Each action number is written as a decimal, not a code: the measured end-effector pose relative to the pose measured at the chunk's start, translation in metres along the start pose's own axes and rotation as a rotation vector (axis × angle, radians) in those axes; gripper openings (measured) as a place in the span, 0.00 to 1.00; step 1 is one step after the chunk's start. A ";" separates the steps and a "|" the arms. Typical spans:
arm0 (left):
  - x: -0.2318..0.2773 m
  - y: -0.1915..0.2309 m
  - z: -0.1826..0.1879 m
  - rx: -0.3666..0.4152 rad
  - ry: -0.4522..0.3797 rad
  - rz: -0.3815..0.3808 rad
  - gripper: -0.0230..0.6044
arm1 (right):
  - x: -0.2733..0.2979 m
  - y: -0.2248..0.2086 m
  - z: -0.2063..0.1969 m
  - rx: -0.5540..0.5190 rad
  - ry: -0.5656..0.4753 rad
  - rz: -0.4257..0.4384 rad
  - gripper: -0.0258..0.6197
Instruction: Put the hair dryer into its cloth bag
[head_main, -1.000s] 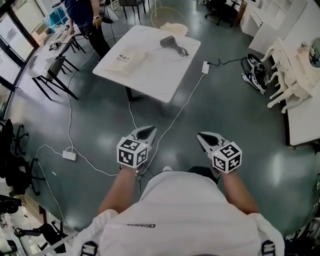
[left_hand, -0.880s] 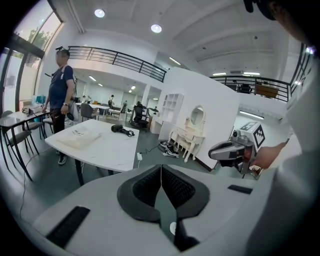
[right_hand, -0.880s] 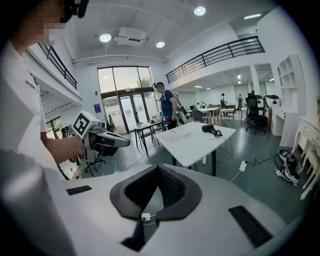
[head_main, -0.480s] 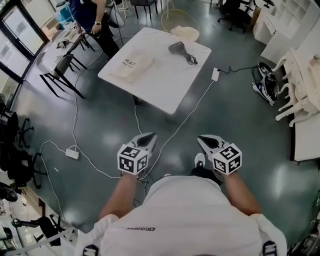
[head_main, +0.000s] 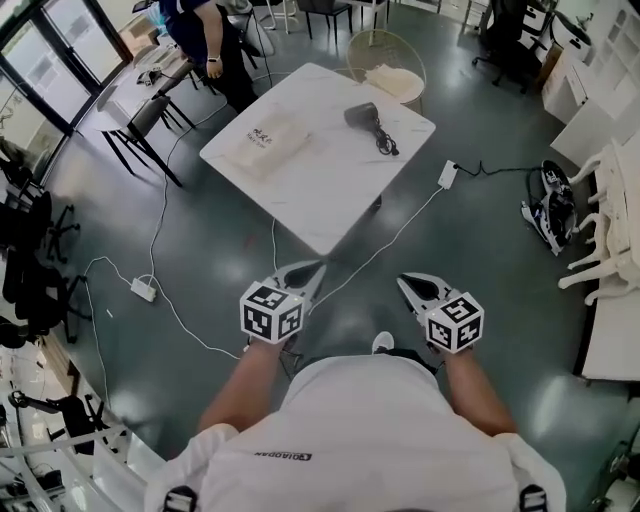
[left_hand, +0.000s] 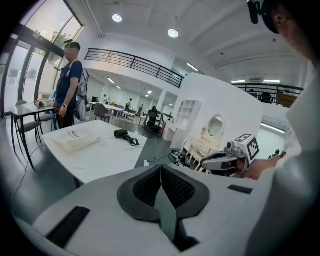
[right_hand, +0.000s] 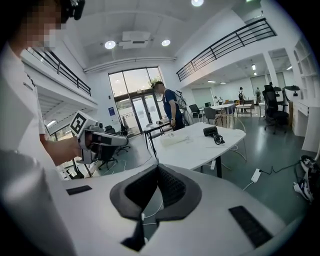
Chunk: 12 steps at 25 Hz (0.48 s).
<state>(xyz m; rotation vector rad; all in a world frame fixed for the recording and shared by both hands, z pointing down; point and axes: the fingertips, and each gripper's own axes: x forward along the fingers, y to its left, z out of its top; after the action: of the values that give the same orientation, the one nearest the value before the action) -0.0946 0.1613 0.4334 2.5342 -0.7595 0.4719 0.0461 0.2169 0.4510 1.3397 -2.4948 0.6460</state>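
We see a white table (head_main: 325, 205), a wire chair (head_main: 390, 75) at its far side, a power strip (head_main: 447, 176) on the floor nearby, a second strip (head_main: 143, 290) at left, and a person (head_main: 210, 30) by a desk (head_main: 135, 85).

- The print on the cloth bag (head_main: 266, 146) is too small to read.
- The hair dryer (head_main: 362, 116) trails a dark tangle of cord, and its plug cannot be made out.
- The bystander (head_main: 205, 30) beyond the tabletop (head_main: 320, 195) is cut off by the head view's top edge; only the torso and one arm show.
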 end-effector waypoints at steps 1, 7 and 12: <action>0.008 -0.005 0.002 -0.003 0.003 0.011 0.09 | -0.003 -0.011 0.000 0.006 0.002 0.009 0.07; 0.040 -0.021 0.013 -0.031 0.017 0.102 0.09 | -0.014 -0.065 0.008 0.039 -0.002 0.070 0.07; 0.056 -0.030 0.012 -0.043 0.034 0.150 0.09 | -0.019 -0.092 0.008 0.042 -0.006 0.100 0.07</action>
<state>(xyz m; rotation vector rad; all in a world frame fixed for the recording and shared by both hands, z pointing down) -0.0310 0.1536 0.4380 2.4343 -0.9416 0.5404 0.1331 0.1824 0.4607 1.2393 -2.5804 0.7195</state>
